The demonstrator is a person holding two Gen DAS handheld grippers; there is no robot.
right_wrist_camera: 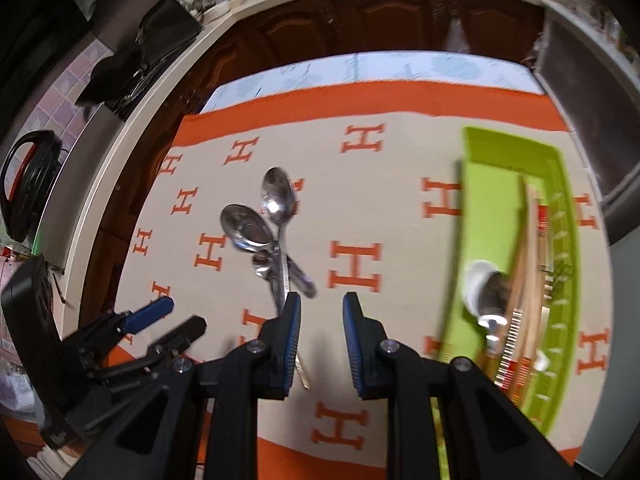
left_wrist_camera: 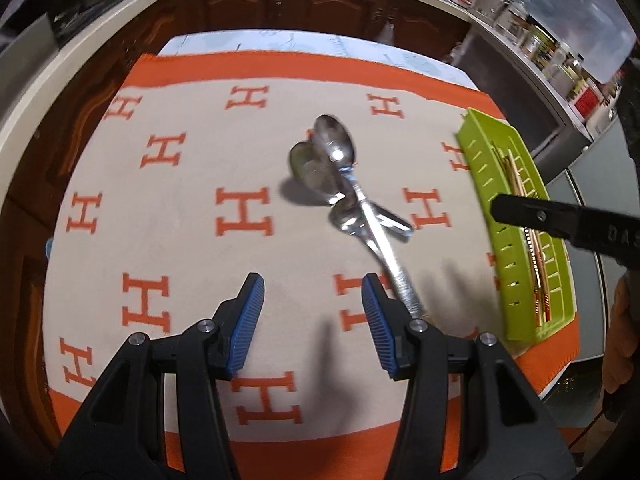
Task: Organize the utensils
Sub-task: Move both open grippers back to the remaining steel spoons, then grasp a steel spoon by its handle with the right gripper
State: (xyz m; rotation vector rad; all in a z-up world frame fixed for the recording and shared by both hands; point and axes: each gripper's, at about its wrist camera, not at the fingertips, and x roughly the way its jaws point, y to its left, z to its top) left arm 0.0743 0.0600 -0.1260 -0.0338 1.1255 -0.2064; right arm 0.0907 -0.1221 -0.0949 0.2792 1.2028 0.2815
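Observation:
A small pile of steel spoons lies crossed on the H-patterned cloth, bowls pointing away from me. My left gripper hovers open just short of them. One long handle runs past the outside of its right finger. My right gripper is open too, with nothing between its pads. The spoons lie ahead and slightly left of it. A lime green tray on the right holds chopsticks and a steel spoon lying over something white.
The orange-bordered cloth covers the table, and the green tray sits near its right edge. A finger of my right gripper reaches over the tray. The left gripper shows at lower left. Wooden cabinets and cluttered counters surround the table.

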